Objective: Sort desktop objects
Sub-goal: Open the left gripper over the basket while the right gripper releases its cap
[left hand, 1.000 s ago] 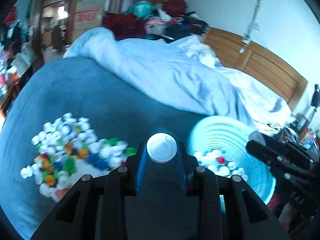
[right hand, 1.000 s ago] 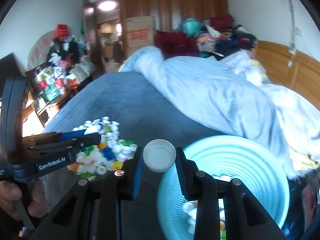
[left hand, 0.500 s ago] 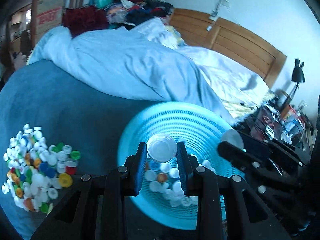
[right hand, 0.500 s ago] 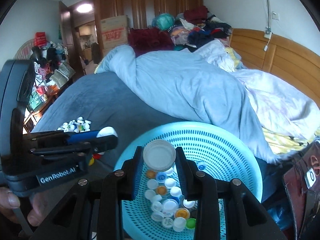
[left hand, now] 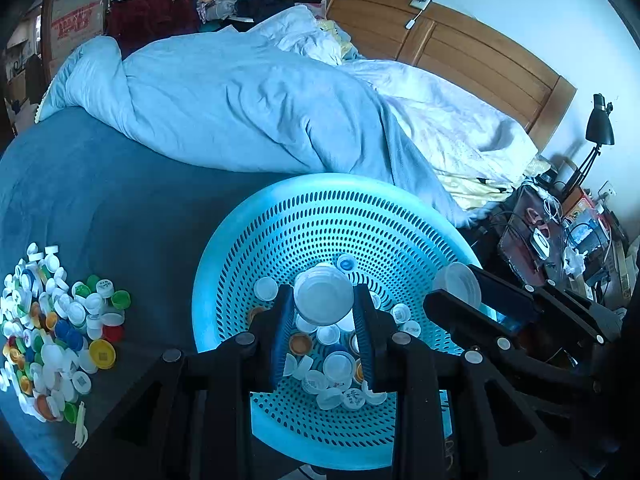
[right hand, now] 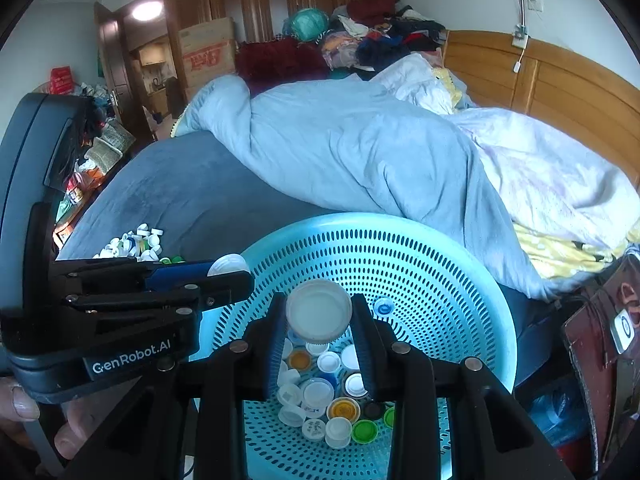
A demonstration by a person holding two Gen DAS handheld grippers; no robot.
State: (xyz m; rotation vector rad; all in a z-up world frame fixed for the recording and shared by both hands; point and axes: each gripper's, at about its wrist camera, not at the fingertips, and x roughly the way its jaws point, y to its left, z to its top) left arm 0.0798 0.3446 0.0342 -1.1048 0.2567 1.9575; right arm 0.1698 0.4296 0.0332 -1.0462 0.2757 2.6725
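My left gripper (left hand: 323, 300) is shut on a white bottle cap (left hand: 324, 297) and holds it over the light blue perforated basket (left hand: 332, 208). My right gripper (right hand: 319, 314) is shut on another white bottle cap (right hand: 319, 309) over the same basket (right hand: 440, 256). Several caps lie in the basket bottom (right hand: 320, 396). A pile of mixed coloured caps (left hand: 56, 328) lies on the dark blue bedspread at the left. In the left wrist view the right gripper (left hand: 460, 292) shows with its cap; in the right wrist view the left gripper (right hand: 228, 270) shows at the left.
A crumpled light blue duvet (left hand: 248, 100) lies across the bed behind the basket. A wooden headboard (left hand: 472, 48) runs at the back right. A cluttered bedside stand with a black lamp (left hand: 596, 128) is at the right. Piled clothes (right hand: 360, 40) sit at the far end.
Both grippers have moved right, from beside the cap pile to over the basket, each still holding its white cap. The basket now fills the lower middle of both views.
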